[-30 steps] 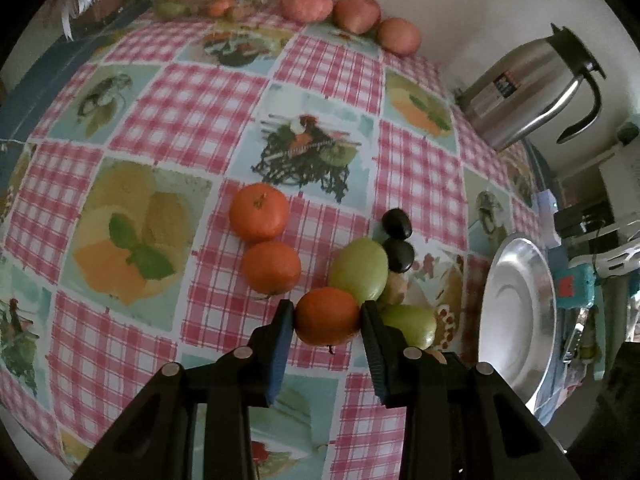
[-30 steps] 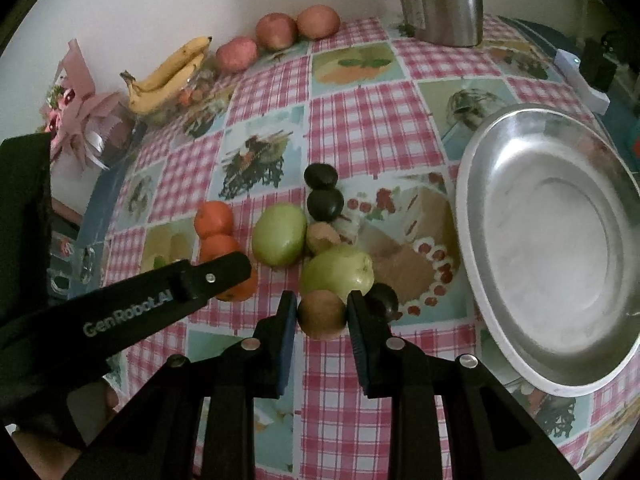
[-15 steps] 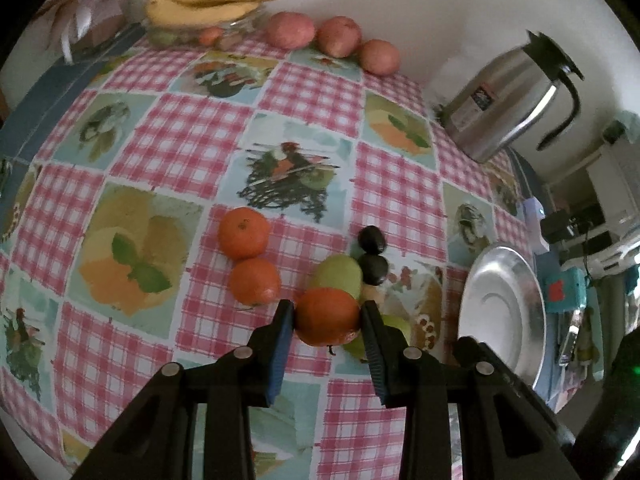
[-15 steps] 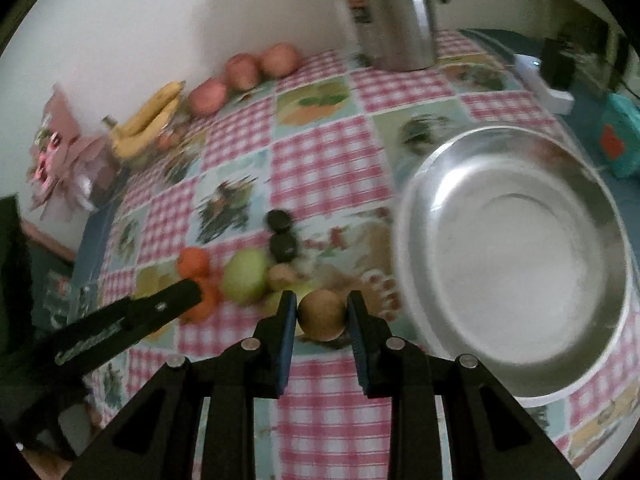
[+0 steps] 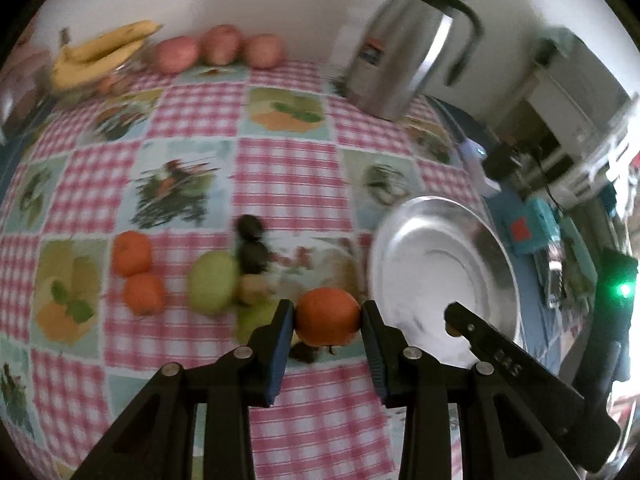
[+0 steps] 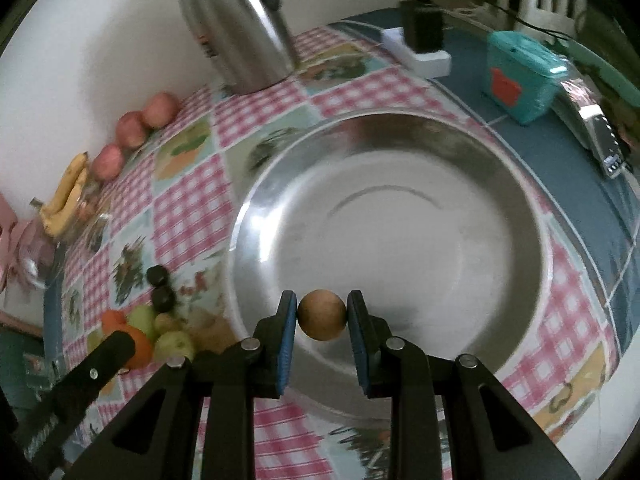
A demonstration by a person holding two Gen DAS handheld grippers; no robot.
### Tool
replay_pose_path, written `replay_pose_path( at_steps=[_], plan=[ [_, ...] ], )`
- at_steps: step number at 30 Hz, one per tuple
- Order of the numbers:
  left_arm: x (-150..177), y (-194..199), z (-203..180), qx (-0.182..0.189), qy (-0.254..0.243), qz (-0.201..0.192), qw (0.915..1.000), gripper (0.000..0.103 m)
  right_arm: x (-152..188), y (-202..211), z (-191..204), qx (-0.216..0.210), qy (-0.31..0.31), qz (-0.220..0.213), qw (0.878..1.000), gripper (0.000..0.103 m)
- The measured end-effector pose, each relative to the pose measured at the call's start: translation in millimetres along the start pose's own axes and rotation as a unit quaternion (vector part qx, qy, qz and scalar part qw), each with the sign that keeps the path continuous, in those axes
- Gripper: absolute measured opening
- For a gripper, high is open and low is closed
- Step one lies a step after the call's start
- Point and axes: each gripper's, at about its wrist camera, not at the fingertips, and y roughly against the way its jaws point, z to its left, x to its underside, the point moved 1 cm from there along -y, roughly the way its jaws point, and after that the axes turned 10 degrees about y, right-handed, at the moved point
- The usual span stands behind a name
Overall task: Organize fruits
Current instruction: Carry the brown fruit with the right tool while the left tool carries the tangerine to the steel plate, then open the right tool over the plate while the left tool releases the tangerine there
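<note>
Since the earlier frames both grippers have lifted their fruit off the checked tablecloth (image 5: 280,184) and travelled toward the steel bowl (image 6: 532,216); the right one has gone from the fruit cluster to over the bowl's near side, the left one to just beside its rim.

The bowl, wide, shallow and empty, sits on the cloth in front of the steel jug (image 6: 236,28). Its smooth wall probably lets round fruit roll, so a low release seems wise.

The left gripper (image 5: 328,316) is clamped on an orange (image 5: 327,315), pads pressing its widest girth on either side. The peel looks firm yet slightly yielding; a grip across the middle should hold without bruising.

The right gripper (image 6: 322,314) is closed on a small brown round fruit (image 6: 322,315), likewise taken at its equator. It appears light, hard and smooth, so liable to slip if pinched off-centre.

Left on the cloth: two oranges (image 5: 138,272), green fruit (image 5: 212,282), two dark fruit (image 5: 251,244).
</note>
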Motion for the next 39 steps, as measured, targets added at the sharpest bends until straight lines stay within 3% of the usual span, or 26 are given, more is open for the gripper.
replay_pose_path(
  at_steps=[8, 15, 36, 39],
  plan=[
    [16.7, -20.3, -54.2, -0.003, -0.095, -0.003, 0.9955, 0.037, -3.6, 8.1, -40.7, 0.035, -0.048, -0.011, 0.998, 0.027],
    [28.6, -42.1, -67.4, -0.01, -0.13, 0.001, 0.9915, 0.037, 1.3, 6.0, -52.9, 0.04, -0.067, -0.006, 0.997, 0.027],
    [30.5, -47.0, -66.4, -0.016, -0.132, 0.007, 0.9911, 0.039, 3.9, -5.1, -49.3, 0.048, -0.068, 0.017, 0.996, 0.027],
    [28.9, -44.5, -65.3, -0.015, -0.129, 0.004, 0.9915, 0.042, 3.4, -3.5, -48.8, 0.049, -0.068, 0.014, 0.996, 0.033]
  ],
)
